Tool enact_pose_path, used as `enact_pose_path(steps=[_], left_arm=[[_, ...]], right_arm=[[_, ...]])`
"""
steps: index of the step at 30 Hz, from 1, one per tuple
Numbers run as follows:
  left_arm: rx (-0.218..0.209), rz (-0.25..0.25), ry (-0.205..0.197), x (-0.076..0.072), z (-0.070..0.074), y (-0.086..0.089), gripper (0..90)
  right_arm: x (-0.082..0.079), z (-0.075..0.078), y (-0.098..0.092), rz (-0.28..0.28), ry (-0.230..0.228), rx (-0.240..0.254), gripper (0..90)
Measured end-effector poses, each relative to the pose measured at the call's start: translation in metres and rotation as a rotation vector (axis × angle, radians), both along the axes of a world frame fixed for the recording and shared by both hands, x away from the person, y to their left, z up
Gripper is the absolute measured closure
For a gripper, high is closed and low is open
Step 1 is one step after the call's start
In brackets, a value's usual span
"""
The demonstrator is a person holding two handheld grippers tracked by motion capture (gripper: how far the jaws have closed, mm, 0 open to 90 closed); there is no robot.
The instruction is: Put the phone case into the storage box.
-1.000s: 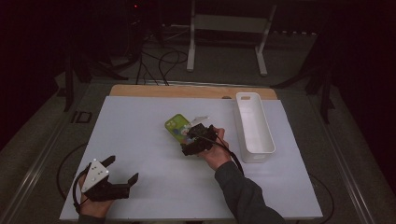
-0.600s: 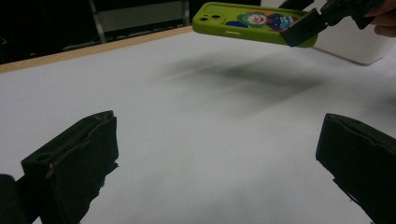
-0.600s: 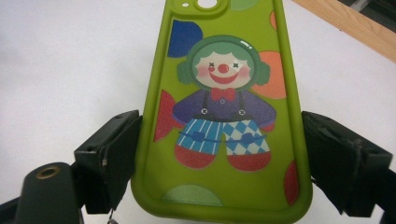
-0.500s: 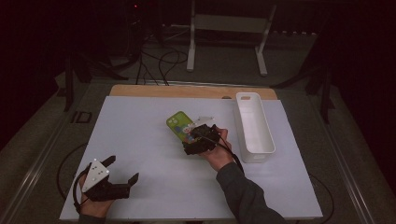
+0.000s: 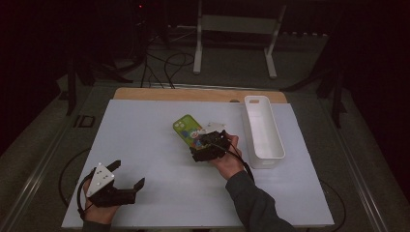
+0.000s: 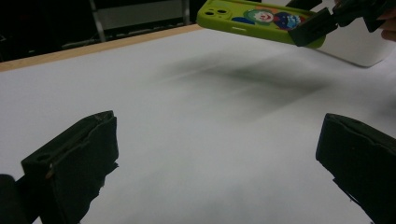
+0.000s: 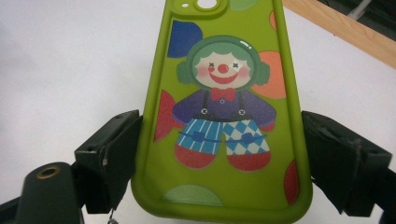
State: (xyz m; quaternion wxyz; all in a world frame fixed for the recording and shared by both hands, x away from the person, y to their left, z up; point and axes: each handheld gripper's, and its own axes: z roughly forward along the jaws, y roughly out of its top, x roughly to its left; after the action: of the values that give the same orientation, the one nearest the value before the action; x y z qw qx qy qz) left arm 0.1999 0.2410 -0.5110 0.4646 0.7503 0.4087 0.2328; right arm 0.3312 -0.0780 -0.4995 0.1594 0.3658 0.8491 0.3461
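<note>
Right gripper (image 5: pixel 202 147) jaws clench the green clown-print phone case (image 7: pixel 224 112) above the desk; left gripper (image 5: pixel 126 176) released; long white plastic bin (image 5: pixel 263 131) holds nothing

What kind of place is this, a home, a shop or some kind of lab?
Most likely a lab or recording studio set up for handling trials. A table with a plain white cover stands in a dark room, cables trail over the floor behind it, and a metal stand rises beyond.
</note>
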Motion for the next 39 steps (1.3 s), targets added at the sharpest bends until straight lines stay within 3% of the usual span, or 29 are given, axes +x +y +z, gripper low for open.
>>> enact_pose_path(steps=[24,39], left_arm=[[-0.041,0.011,0.03,0.023,0.02,-0.012,0.0],[-0.089,0.009,0.078,0.049,0.028,-0.028,0.0]], right_arm=[[-0.009,0.011,-0.007,-0.009,-0.053,0.053,15.4],[-0.015,0.014,-0.015,-0.019,-0.089,0.09,15.4]])
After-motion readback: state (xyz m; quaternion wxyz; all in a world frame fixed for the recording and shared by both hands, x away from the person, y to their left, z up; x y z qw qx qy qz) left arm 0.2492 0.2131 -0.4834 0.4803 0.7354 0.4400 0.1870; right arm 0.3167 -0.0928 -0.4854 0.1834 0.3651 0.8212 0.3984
